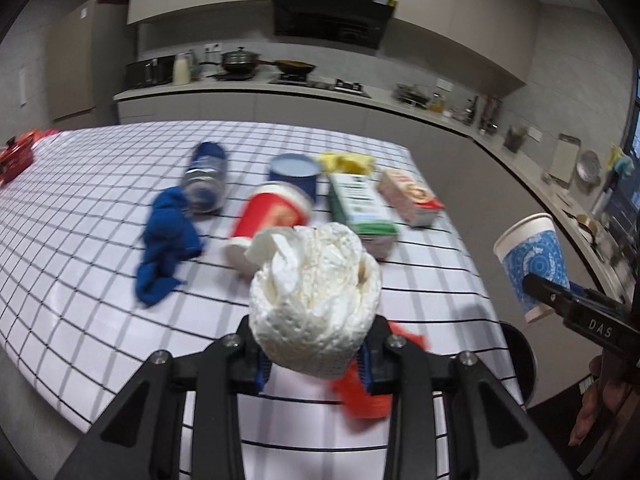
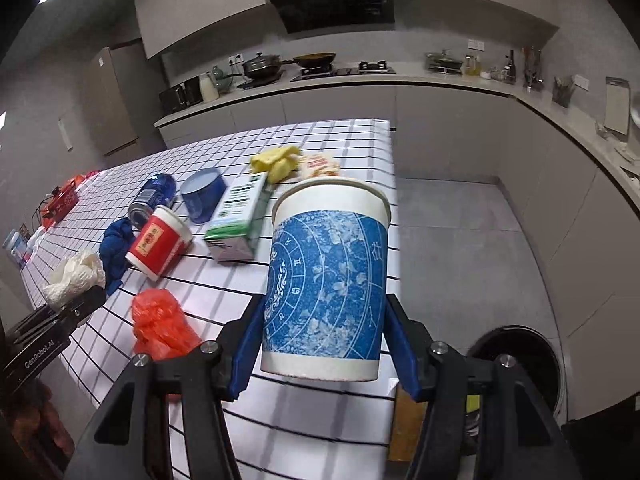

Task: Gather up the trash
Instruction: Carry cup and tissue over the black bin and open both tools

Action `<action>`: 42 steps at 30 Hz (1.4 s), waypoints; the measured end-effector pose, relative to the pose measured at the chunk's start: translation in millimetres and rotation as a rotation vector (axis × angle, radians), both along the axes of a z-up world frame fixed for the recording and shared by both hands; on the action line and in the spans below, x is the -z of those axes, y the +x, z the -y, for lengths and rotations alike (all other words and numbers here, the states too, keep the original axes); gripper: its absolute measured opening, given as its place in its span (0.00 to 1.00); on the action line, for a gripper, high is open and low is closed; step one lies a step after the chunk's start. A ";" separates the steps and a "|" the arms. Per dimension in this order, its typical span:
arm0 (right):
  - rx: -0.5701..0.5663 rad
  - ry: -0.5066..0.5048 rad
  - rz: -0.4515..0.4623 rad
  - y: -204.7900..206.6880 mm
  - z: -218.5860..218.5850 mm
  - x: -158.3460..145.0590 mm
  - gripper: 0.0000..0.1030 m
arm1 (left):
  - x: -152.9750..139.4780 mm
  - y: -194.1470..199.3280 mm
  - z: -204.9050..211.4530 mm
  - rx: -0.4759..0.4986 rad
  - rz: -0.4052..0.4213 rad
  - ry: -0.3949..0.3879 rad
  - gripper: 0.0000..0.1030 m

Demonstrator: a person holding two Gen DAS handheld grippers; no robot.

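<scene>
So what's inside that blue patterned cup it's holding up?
Can't tell. The blue patterned cup is seen from the side in both views, clamped upright by the right gripper, so its wall hides the inside. Behind it lies the checked table.

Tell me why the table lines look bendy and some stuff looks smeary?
Both views use fisheye lenses, so the straight grid on the table curves. In the left wrist view, motion blur smears the can, the red cup and the cartons, though the tissue in the left gripper shows well. The right wrist view is sharper: the blue cup in the right gripper is crisp.
</scene>
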State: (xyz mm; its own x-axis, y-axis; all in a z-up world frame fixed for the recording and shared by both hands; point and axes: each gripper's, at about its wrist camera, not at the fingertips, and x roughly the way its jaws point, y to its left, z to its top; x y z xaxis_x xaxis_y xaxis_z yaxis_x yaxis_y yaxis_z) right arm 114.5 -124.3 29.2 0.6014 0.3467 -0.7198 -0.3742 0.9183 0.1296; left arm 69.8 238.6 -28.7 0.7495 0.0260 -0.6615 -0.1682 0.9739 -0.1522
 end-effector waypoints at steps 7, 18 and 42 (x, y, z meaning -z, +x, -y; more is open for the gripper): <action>0.068 0.000 0.005 -0.2 72.0 -7.0 0.58 | -7.5 12.2 71.1 0.097 0.004 0.015 0.34; 0.142 -0.026 -0.015 3.5 190.6 -4.6 0.58 | 0.4 32.8 195.6 0.254 -0.030 0.007 0.34; -0.172 -0.247 -0.231 38.7 320.6 156.3 0.59 | 153.9 78.5 373.6 0.339 -0.367 -0.072 0.36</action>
State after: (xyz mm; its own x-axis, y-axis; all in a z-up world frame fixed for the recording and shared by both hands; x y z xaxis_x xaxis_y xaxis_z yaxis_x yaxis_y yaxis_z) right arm 153.1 -444.9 -127.1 0.3616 0.2270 -0.9043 -0.5123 0.8587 0.0107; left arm 148.3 -135.0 -182.5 0.4252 -0.2341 -0.8743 0.1003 0.9722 -0.2116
